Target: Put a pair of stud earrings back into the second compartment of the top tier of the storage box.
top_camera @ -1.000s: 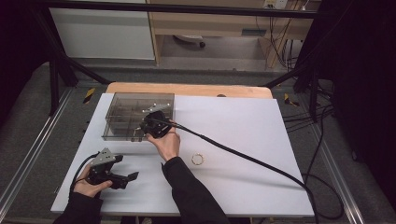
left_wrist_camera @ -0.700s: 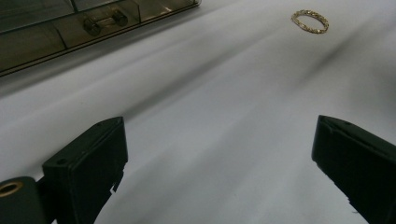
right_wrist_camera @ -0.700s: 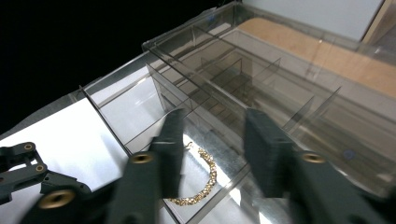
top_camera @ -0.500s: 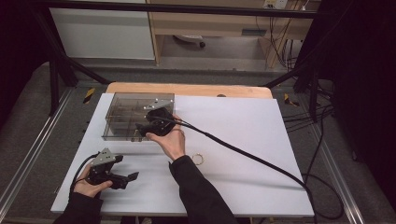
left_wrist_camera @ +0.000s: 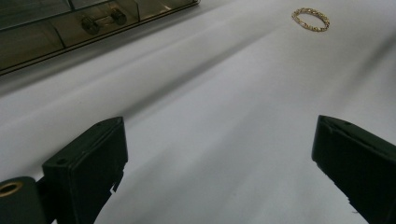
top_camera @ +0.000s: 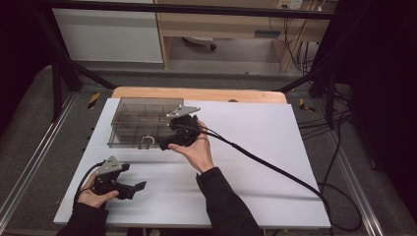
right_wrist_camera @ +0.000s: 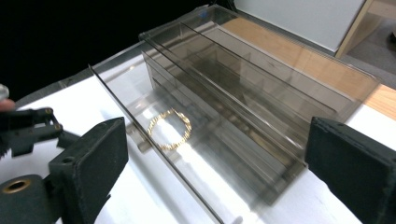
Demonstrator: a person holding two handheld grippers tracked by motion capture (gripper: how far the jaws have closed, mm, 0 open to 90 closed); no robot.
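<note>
The right gripper (top_camera: 164,143), its jaws just opened wide and holding nothing, hovers at the clear box's (top_camera: 129,118) near edge. A gold bracelet (right_wrist_camera: 170,129) lies in the box's front compartment, just beyond the jaws, toward the table's (top_camera: 275,147) far-left corner.

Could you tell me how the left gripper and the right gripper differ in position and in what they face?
The left gripper sits low at the near left of the white table; the right gripper is at the clear box. The left gripper faces a gold ring on the table; the right gripper faces another ring at the box. Both are open, and the right's fingers have just been opening, holding nothing.
</note>
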